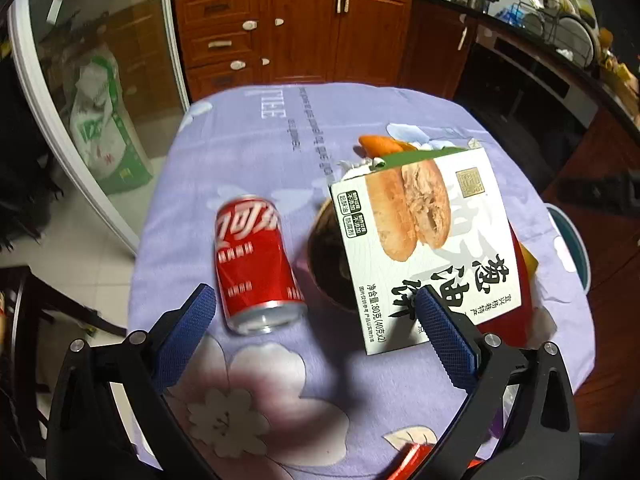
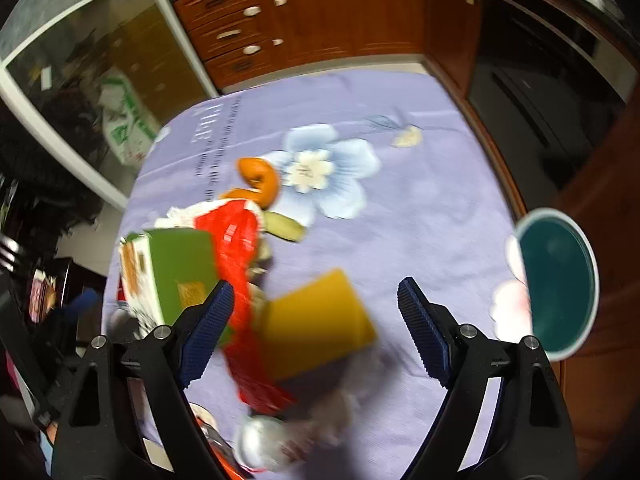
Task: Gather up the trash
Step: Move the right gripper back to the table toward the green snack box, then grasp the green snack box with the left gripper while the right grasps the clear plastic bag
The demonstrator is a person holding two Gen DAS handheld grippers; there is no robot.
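Both sets of jaws stand wide apart, nothing between the pads. Left gripper (image 1: 316,320) hangs over the near part of the table w/ the red can (image 1: 256,264) just left of centre between its fingers; right gripper (image 2: 316,320) hangs over the yellow box (image 2: 320,320), not touching as far as I can tell.

Risks first. Can lies on its side, silver end toward us, so it's round and free to roll: nudge it w/ one pad before the other lands and it likely trundles left, off the tablecloth (image 1: 260,140). The white snack box (image 1: 424,240) leans over a dark bowl (image 1: 328,264), tilted, not flat; a bump from the left gripper's right finger could tip it or drag the bowl. On the right side the pile is blurry and tangled: red wrapper (image 2: 240,264) drapes between the green box (image 2: 180,268) and the yellow one, so grabbing one prob pulls the others along. Teal bin (image 2: 556,284) sits past the table's right edge, so a loose grip on the way over means a drop on the floor.

Farther back: orange peel (image 2: 260,178) curled beside crumpled white tissue (image 2: 188,216), small and light. Trash is all clustered mid-table, none in the bin yet that I can see.
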